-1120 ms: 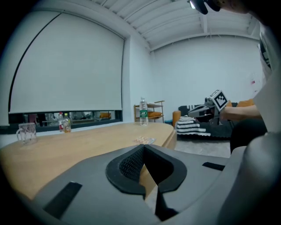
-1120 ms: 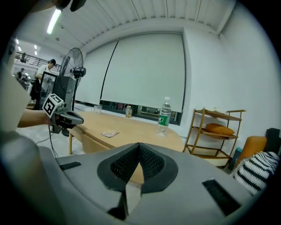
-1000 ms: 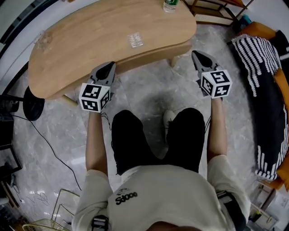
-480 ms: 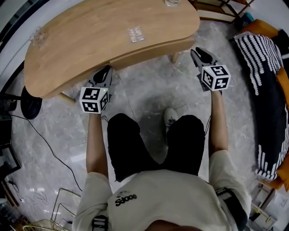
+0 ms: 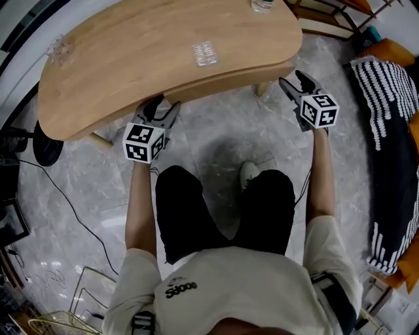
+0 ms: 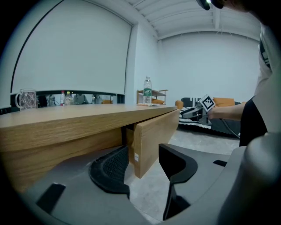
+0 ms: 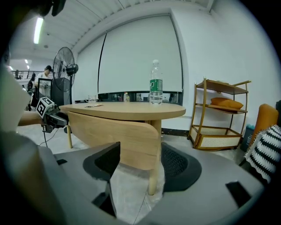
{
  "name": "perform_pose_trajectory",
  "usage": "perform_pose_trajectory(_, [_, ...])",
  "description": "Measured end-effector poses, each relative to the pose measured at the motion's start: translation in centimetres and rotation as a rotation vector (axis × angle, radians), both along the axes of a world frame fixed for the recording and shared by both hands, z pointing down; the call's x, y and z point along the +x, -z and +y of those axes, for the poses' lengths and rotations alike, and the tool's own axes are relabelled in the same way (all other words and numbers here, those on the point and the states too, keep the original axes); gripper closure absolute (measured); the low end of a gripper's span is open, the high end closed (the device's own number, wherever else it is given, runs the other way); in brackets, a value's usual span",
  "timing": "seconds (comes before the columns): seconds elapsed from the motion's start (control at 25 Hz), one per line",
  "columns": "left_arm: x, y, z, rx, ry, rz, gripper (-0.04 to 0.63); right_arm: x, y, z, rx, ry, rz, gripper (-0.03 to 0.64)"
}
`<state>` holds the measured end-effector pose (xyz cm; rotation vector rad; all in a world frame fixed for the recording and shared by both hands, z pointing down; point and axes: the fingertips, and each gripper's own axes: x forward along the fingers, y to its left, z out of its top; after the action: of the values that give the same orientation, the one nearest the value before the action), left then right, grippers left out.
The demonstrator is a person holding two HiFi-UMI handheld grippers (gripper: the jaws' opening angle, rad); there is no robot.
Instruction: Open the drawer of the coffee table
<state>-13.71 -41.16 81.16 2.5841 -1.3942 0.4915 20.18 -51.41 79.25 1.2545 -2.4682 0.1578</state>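
The wooden coffee table (image 5: pixel 150 52) has a curved drawer front (image 5: pixel 226 77) under its near edge, standing slightly out from the frame. My left gripper (image 5: pixel 161 111) is at the drawer's left end. Its jaws have just been opening and now stand open (image 6: pixel 142 169), with the drawer's end edge (image 6: pixel 145 140) in line between them but untouched. My right gripper (image 5: pixel 298 82) is at the drawer's right end. It too has just been opening and is open (image 7: pixel 140 169), with the rounded drawer end (image 7: pixel 131 140) and a table leg (image 7: pixel 153 176) beyond the gap.
A water bottle (image 5: pixel 262 5) stands on the far right of the tabletop, a glass mug (image 5: pixel 57 47) on the left and a small clear item (image 5: pixel 205 53) mid-table. A fan base (image 5: pixel 46 147) and a cable are at the left, a striped cushion (image 5: pixel 386 98) at the right.
Both grippers have sunk and come in to the ends of the drawer front. Their jaws were shut before and now stand wide open.
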Motion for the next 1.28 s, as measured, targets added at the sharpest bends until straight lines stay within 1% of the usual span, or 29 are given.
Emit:
perform_pose_trajectory(0.12, [0.2,-0.3,-0.6,-0.006,0.001,-0.003,0.373,0.0,-0.5,-1.3,-0.008,0.021,-0.029,0.357])
perform_pose_trajectory(0.24, [0.6,-0.5,-1.0,-0.006,0.002,0.003,0.373,-0.2,-1.0,-2.1,-0.027,0.056,-0.027,0.357])
perform_pose_trajectory(0.32, [0.5,-0.5,-1.2,-0.001,0.009,0.011,0.388,-0.3,-1.1,-2.3,-0.035,0.084,-0.033,0.353])
perform_pose_trajectory(0.44, [0.3,-0.5,-1.3,0.0,0.015,0.035,0.402,-0.2,-1.3,-2.4,-0.038,0.095,-0.033,0.353])
perform_pose_trajectory(0.56, [0.3,-0.5,-1.3,0.002,0.019,0.039,0.403,-0.6,-1.4,-2.3,-0.028,0.104,-0.022,0.359])
perform_pose_trajectory(0.84, [0.4,-0.5,-1.0,-0.015,0.049,0.044,0.419,-0.5,-1.5,-1.9,-0.02,0.068,-0.013,0.371])
perform_pose_trajectory(1.0, [0.3,-0.4,-0.7,-0.026,0.062,0.076,0.431,-0.4,-1.4,-1.5,-0.022,0.044,-0.021,0.383])
perform_pose_trajectory(1.12, [0.1,-0.5,-0.7,-0.041,0.074,0.094,0.436,-0.4,-1.4,-1.3,-0.031,0.018,-0.025,0.411])
perform_pose_trajectory(1.28, [0.3,-0.4,-0.3,-0.061,0.069,0.083,0.437,-0.1,-1.4,-1.0,-0.037,-0.008,-0.022,0.426])
